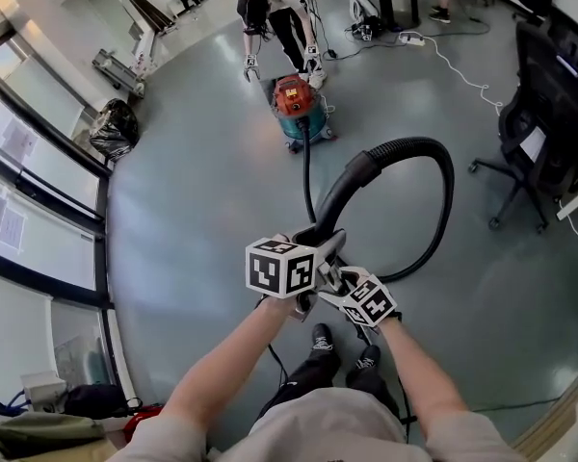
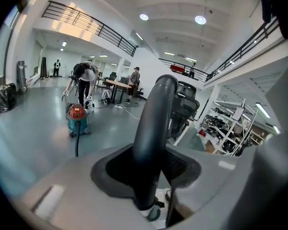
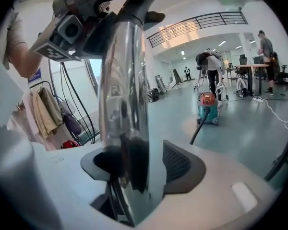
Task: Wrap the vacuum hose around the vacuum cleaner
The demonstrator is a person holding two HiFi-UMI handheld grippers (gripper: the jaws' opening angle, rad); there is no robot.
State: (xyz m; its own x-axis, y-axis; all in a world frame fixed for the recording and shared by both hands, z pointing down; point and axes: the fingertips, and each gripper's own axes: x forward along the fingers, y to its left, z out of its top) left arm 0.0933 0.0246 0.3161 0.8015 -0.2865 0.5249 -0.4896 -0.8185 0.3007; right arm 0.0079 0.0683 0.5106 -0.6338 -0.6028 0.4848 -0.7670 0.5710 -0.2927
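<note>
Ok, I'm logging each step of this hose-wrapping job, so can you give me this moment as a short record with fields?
vacuum cleaner: upright, far ahead, nothing wrapped on it
hose: runs from it, arcs in a loop beside the grippers
left gripper: shut on the black hose end
right gripper: open, chrome tube between its jaws
nearby: office chair to the right

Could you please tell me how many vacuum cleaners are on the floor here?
1: the red-and-teal vacuum cleaner ahead, beside a bent-over person; others may be hidden.
</note>
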